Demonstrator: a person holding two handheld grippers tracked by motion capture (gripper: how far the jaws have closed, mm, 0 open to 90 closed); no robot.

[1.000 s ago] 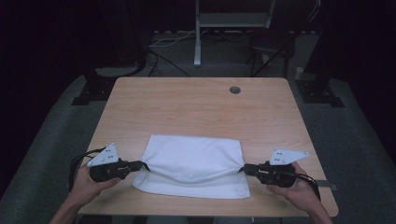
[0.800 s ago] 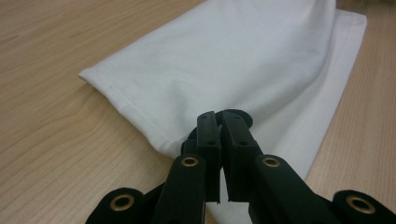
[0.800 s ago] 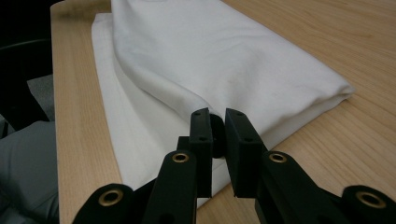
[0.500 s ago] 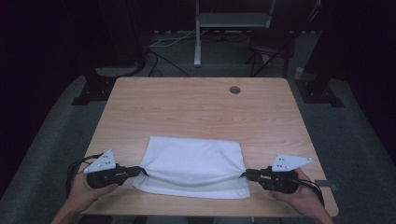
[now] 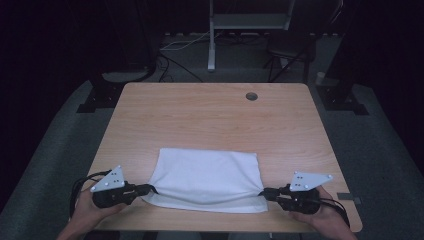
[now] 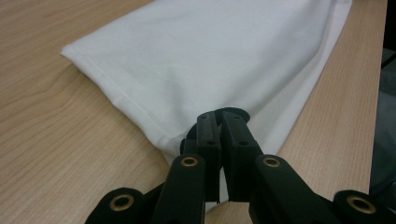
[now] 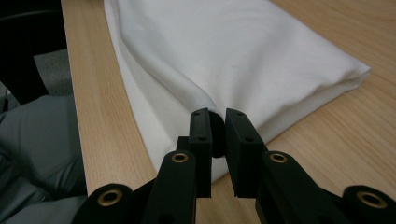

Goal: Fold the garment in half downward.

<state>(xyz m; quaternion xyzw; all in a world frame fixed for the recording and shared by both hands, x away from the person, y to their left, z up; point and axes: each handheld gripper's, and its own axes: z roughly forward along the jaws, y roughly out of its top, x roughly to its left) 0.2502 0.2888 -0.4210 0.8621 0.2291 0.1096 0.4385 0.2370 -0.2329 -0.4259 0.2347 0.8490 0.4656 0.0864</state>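
Note:
A folded white cloth [image 5: 206,177] lies near the front edge of the wooden table [image 5: 210,117]. My left gripper [image 5: 151,189] is shut on the cloth's left corner, its upper layer lifted a little. In the left gripper view the cloth [image 6: 224,60] runs away from the closed jaws of the left gripper [image 6: 221,122]. My right gripper [image 5: 263,193] is shut on the cloth's right corner. In the right gripper view the cloth [image 7: 243,51] is pinched between the pads of the right gripper [image 7: 217,122]. A hand holds each gripper at the table's front edge.
A round cable hole [image 5: 251,96] sits in the table's far right part. Behind the table stand a white stand [image 5: 212,35], a chair [image 5: 290,47] and cables on the grey floor. A small tape mark [image 5: 348,198] lies at the front right.
Both hands have drawn slightly toward the front edge with the cloth corners still gripped. The cloth's front edge has shifted little.

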